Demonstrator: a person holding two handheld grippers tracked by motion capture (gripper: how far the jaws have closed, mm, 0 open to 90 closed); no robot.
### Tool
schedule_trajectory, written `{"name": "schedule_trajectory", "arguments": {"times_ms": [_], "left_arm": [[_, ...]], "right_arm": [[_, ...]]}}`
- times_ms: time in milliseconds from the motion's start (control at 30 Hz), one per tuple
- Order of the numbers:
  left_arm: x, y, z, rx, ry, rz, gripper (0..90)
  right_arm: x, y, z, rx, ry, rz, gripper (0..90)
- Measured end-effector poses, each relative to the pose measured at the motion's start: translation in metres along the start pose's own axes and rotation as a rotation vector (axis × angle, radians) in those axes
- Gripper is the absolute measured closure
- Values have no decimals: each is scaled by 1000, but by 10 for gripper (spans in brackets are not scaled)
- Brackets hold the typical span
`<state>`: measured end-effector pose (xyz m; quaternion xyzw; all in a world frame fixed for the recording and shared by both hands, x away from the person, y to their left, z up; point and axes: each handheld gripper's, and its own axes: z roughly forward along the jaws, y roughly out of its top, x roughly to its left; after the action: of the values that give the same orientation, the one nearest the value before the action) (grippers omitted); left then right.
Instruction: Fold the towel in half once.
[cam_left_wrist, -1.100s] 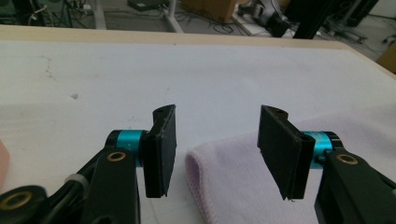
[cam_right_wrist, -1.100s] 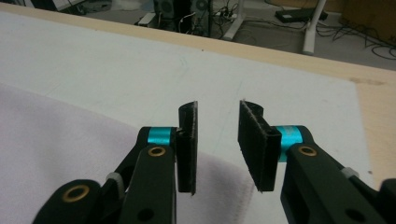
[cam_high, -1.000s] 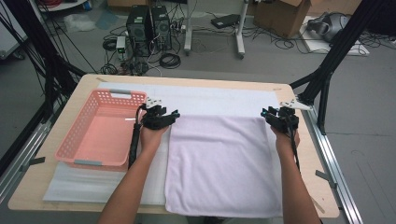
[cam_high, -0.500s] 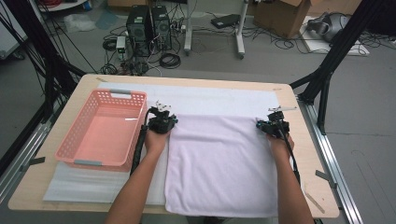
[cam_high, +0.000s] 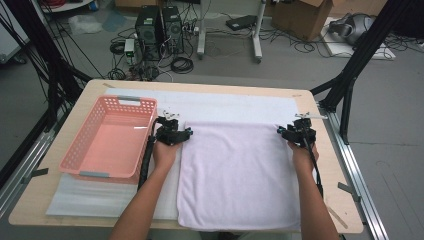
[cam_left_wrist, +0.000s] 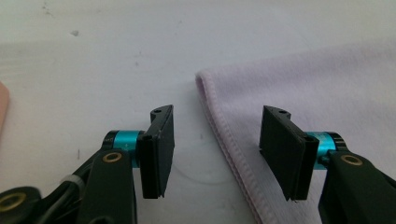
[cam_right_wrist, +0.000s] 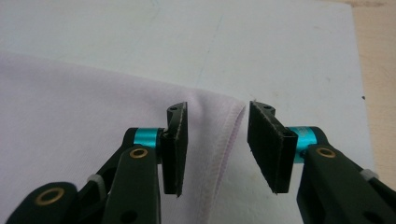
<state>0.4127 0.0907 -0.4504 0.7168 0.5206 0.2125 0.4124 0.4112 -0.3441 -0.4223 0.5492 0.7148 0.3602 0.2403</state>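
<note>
the left gripper and right gripper sit in the high view at the far corners of one pale towel; one pink basket lies left on the table.

left gripper view: its jaws have just been opening and stand apart astride the towel's hem, unpressed.

right gripper view: jaws just opening, apart over the corner. no writing is readable.

We see a grey floor beyond the far edge of the wooden bench, strewn with black cables. Two black computer towers stand past the bench's far left corner, a cardboard box farther right. Black frame struts slant down at the right edge; light is even.
</note>
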Motion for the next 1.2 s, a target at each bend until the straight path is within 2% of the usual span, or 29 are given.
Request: {"name": "schedule_trajectory", "arguments": {"times_ms": [67,100,167,233,300,367,433,467,500,533,567,600,667,867,933,1000,1033,1100,1200], "left_arm": [[-2,-2,-2,6,-12,3,479],[-2,-3,-3,24,-22,13,516],[-4,-3,-4,39,-37,16,526],[-5,-3,-5,49,-56,24,601],[-7,-4,-5,50,-52,39,608],[-7,-4,-5,47,-51,43,614],[-6,-4,-5,47,-54,36,618],[-6,-4,-5,48,-56,34,610],[-7,-4,-6,49,-56,28,567],[-7,-3,-7,44,-70,21,505],[-8,-3,-10,30,-86,19,468],[-9,-2,-13,1,-100,21,452],[-11,-1,-21,-69,-131,20,422],[-19,-4,-42,-164,-227,45,291],[-21,-7,-51,-193,-245,54,263],[-23,-12,-59,-205,-252,69,187],[-23,-14,-62,-210,-272,80,181],[-23,-17,-68,-214,-282,103,180],[-21,-18,-75,-228,-313,107,179]], "right_arm": [[2,2,-7,9,7,-27,564],[3,2,-11,14,17,-38,581],[5,1,-18,24,23,-62,636],[4,-6,-24,35,50,-57,671],[2,-16,-26,73,85,-39,690],[2,-27,-29,80,101,-52,702],[3,-38,-29,110,87,-73,740],[3,-43,-28,136,65,-95,748],[1,-47,-29,107,60,-88,747],[0,-47,-31,102,43,-76,758],[0,-47,-33,105,-10,-91,783],[0,-48,-34,111,-54,-117,762],[-8,-51,-41,53,8,-33,701],[-10,-62,-73,-102,85,3,491],[-8,-67,-81,-126,116,-14,437],[-5,-72,-88,-142,146,-37,362],[-3,-74,-91,-144,159,-54,318],[0,-76,-96,-135,154,-84,238],[0,-81,-104,-154,188,-98,221]]}}
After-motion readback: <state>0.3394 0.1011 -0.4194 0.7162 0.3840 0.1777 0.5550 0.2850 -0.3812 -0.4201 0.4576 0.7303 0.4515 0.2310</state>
